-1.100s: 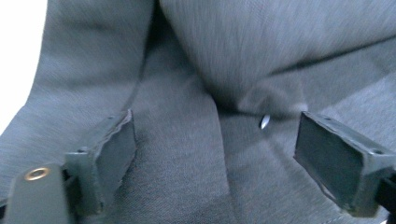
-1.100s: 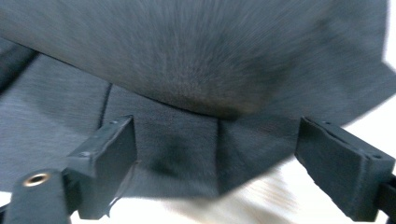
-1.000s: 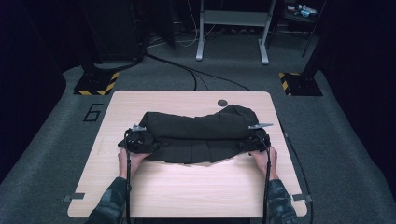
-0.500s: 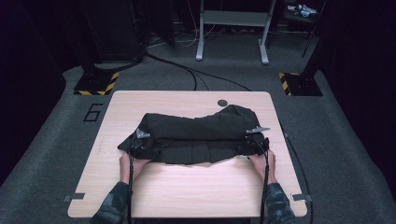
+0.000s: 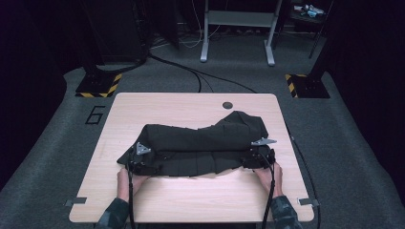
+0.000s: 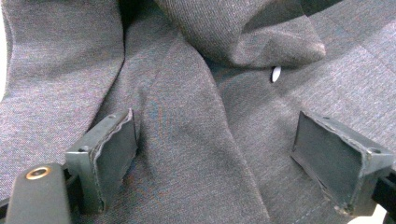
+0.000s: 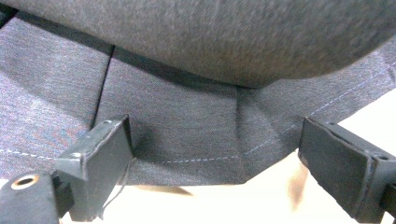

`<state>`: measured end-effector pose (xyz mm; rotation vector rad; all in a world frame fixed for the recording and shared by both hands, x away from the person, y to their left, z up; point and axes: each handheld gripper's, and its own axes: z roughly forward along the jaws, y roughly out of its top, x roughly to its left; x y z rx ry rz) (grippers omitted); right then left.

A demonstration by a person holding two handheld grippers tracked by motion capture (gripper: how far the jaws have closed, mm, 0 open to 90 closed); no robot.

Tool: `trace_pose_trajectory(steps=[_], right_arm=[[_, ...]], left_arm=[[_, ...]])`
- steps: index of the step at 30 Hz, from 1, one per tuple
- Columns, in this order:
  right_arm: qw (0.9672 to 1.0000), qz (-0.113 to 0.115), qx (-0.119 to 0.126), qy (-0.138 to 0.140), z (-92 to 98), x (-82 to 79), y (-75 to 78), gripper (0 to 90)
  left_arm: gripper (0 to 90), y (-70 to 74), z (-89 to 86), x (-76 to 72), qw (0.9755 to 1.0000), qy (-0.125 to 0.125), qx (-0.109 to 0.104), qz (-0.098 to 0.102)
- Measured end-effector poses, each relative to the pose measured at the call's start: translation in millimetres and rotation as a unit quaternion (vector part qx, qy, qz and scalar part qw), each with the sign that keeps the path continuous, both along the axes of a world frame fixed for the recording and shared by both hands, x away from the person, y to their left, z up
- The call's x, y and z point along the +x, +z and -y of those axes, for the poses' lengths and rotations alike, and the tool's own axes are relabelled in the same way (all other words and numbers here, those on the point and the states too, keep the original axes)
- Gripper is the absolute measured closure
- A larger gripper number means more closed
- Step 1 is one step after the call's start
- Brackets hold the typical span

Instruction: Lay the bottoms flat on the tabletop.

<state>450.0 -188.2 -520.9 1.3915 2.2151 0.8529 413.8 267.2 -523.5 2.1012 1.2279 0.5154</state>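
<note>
A dark grey garment [image 5: 200, 143] lies bunched across the middle of the wooden table [image 5: 191, 205]. My left gripper [image 5: 138, 161] sits at its near left edge and my right gripper [image 5: 259, 156] at its near right edge. In the left gripper view the left gripper [image 6: 215, 158] stands open over creased fabric [image 6: 187, 116], its pads clear of the cloth. In the right gripper view the right gripper [image 7: 215, 163] is open around the stitched hem [image 7: 187, 135]. Its jaws have just been closing a little, and the pads do not press on the cloth.
A round cable hole [image 5: 227, 105] sits near the table's far edge. A painted 6 [image 5: 95, 114] marks the floor at the left. Cables [image 5: 191, 76] run over the carpet behind, and yellow-black striped feet [image 5: 98, 88] stand at both far corners.
Both hands and their grippers have drawn back toward the near edge of the table, and the garment's near edge now lies a little closer to the person.
</note>
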Motion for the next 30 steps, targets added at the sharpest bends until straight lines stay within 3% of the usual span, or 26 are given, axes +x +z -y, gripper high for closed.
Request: trace_pose_trajectory(steps=[9,13,17,19,21,22,23,27,29,30], right_arm=[[1.0000,-0.003,0.003,0.001,-1.6,-30.2,-0.4,9.2],[0.9999,-0.001,0.004,0.013,-1.6,-59.9,-1.0,9.4],[0.9997,-0.004,0.009,0.024,2.9,-82.5,1.7,12.9],[0.9995,0.007,0.020,0.025,7.2,-86.3,4.6,12.8],[0.9978,0.033,0.054,0.017,17.7,-92.1,17.9,12.9],[0.9958,0.062,0.067,0.013,23.5,-93.5,30.9,14.1],[0.9948,0.072,0.072,0.009,25.3,-92.2,37.0,14.2],[0.9962,0.039,0.075,0.019,24.8,-75.8,38.9,17.6],[0.9957,0.029,0.085,0.024,23.2,-72.5,33.5,25.1],[0.9951,0.027,0.090,0.031,23.3,-72.2,31.6,30.7]], left_arm=[[13.4,-0.2,-5.2,-26.6,1.0000,-0.006,0.001,0.000],[13.5,0.7,-10.5,-50.9,0.9998,-0.020,0.004,-0.008],[14.5,5.1,-15.9,-62.4,0.9990,-0.036,0.012,-0.024],[15.2,7.6,-18.0,-63.6,0.9992,-0.031,0.005,-0.026],[15.4,16.6,-23.8,-63.6,0.9989,-0.026,-0.032,-0.020],[15.7,28.8,-26.4,-60.3,0.9978,-0.022,-0.062,-0.007],[15.7,34.2,-26.4,-57.0,0.9973,-0.021,-0.071,0.001],[16.6,44.3,-21.6,-37.5,0.9964,-0.031,-0.079,0.003],[19.4,43.5,-20.5,-32.1,0.9955,-0.033,-0.088,-0.005],[23.4,40.9,-19.1,-23.0,0.9936,-0.038,-0.105,-0.018]])
